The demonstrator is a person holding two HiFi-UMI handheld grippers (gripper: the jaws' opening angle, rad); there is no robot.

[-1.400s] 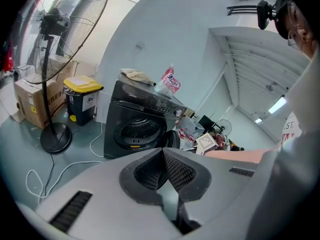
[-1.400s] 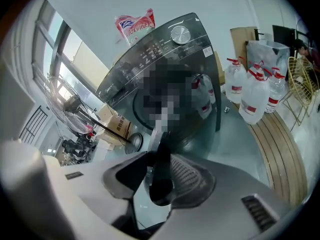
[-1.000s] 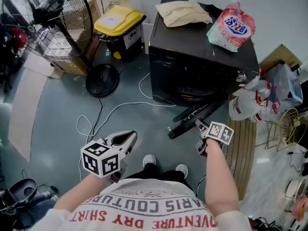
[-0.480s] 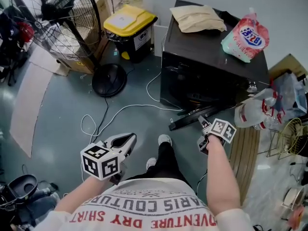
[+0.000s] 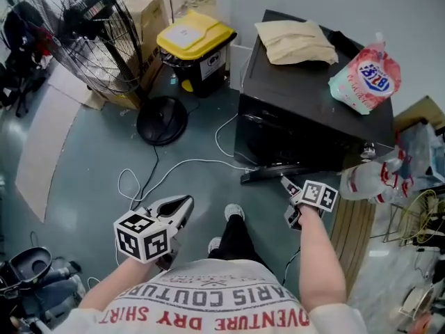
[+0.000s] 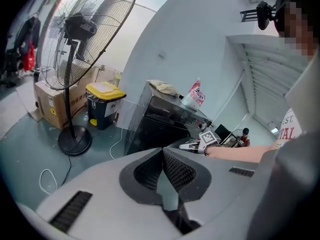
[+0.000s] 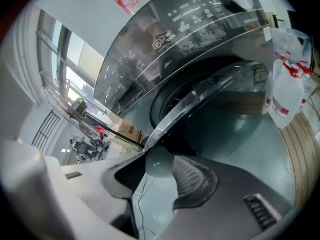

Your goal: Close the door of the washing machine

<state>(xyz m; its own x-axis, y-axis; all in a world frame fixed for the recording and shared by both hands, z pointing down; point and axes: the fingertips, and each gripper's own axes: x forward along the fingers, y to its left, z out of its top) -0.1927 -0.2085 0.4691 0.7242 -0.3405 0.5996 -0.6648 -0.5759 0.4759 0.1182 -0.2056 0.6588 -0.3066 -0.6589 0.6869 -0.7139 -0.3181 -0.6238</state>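
Judging from its glossy dark bowl and stiff rim, we took the door [image 5: 272, 175] to be rigid, light on its hinge and slippery, better pushed than pinched. The place to bear on seemed to be the free edge of the rim, far from the hinge, where a steady shove would likely carry it home. A firmer press was probably needed at the end for the latch to catch.

The door hung low on the front of the black washing machine [image 5: 313, 103], lying almost flat along it with only a narrow gap left. The right gripper [image 5: 286, 184] sat at the door's free end. Its jaws were opening, and in the right gripper view the rim's edge reached just to their tips, with no pad pressing on it. The left gripper [image 5: 182, 204] hung well apart over the floor, its jaws closed together on nothing.

A second earlier the door had stuck out slantwise from the machine. Since then it had swung in close to the front, and the right gripper had followed it inward. The left one had barely shifted in the picture.
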